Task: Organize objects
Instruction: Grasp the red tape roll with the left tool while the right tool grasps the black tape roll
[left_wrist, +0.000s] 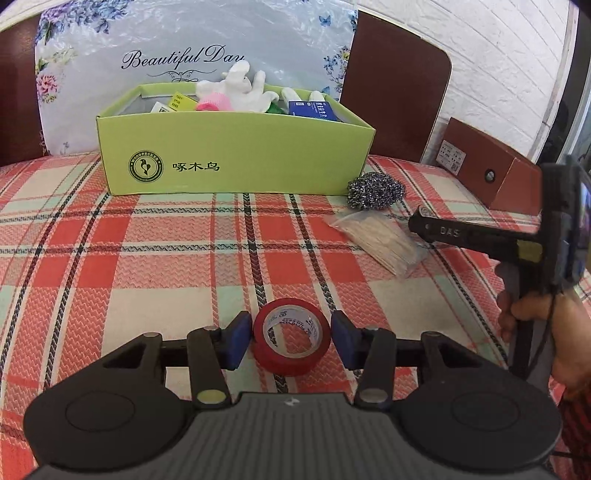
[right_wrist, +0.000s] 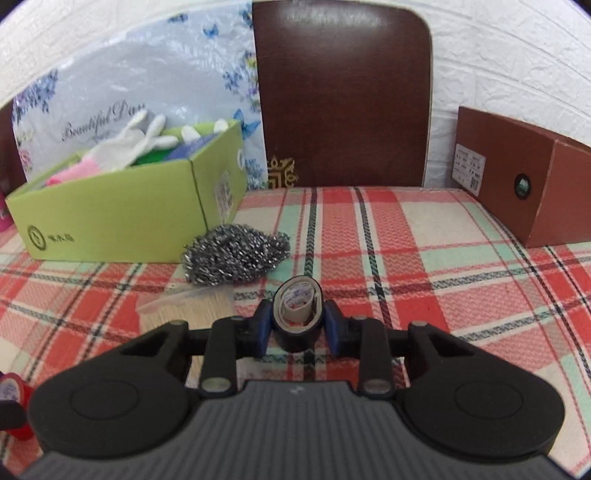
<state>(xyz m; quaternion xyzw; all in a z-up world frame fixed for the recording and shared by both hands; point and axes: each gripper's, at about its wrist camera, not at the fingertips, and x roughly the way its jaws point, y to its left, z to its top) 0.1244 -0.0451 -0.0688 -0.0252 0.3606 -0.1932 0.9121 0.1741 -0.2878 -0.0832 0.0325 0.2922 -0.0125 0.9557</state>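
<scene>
- Here, the green box (left_wrist: 236, 162) serves as the landmark; it stands open at the far side of the checked tablecloth (left_wrist: 110, 258), with white gloves (left_wrist: 243, 90), a pink roll (left_wrist: 214, 102) and a blue packet (left_wrist: 312, 109) inside it.
- The left gripper (left_wrist: 290, 339) sits low over the cloth, well in front of the box; its blue pads (left_wrist: 236, 338) stand apart on either side of a red tape roll (left_wrist: 291, 338); the left pad looks to be touching the roll, the right one stands just clear of it.
- The red tape roll rests on the cloth, tilted so its white core faces up and forward.
- The right gripper (right_wrist: 295, 321) is clamped on a dark tape roll (right_wrist: 297, 319), squeezed into an oval between the pads; it hangs in front of and to the right of the box.
- A steel scourer (right_wrist: 234, 258) lies at the box's front right corner, touching or nearly touching it; I cannot tell which.
- A clear bag of toothpicks (left_wrist: 380, 242) lies just in front of the scourer, further from the box.
- A brown box (right_wrist: 524, 184) stands well to the right of the green one, at the cloth's edge.
- A floral bag (left_wrist: 184, 48) leans upright behind the green box; a dark wooden chair back (right_wrist: 343, 96) stands to its right.
</scene>
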